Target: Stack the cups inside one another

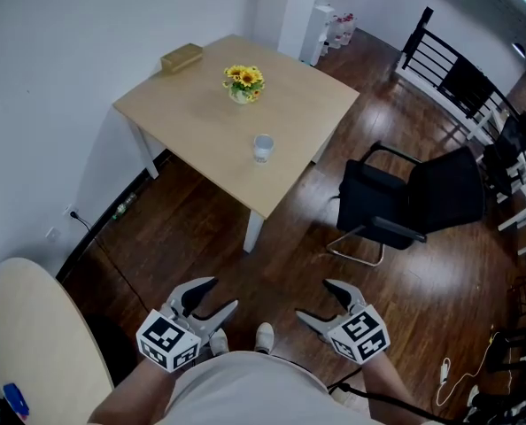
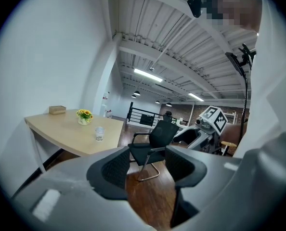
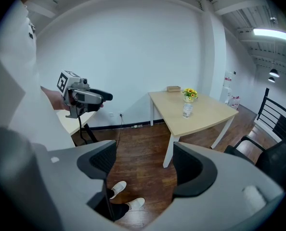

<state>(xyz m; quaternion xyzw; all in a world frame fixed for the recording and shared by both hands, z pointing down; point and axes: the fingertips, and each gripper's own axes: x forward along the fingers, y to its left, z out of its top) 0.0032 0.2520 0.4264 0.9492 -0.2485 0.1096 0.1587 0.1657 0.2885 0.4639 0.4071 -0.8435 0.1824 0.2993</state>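
While the cup [image 1: 262, 148] stands on the tabletop [image 1: 192, 113] beside yellow flowers [image 1: 243, 81], the left gripper [image 1: 225, 292] and right gripper [image 1: 313, 297] hover well apart from it over the wooden floor [image 1: 290, 237], the jaws of both 2 grippers spread wide and empty.

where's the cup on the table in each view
Head view: cup in the upper middle, on the table.
Left gripper view: left of centre.
Right gripper view: right of centre.
Shared landmark: yellow flowers on the same table, near the cup in all three views.
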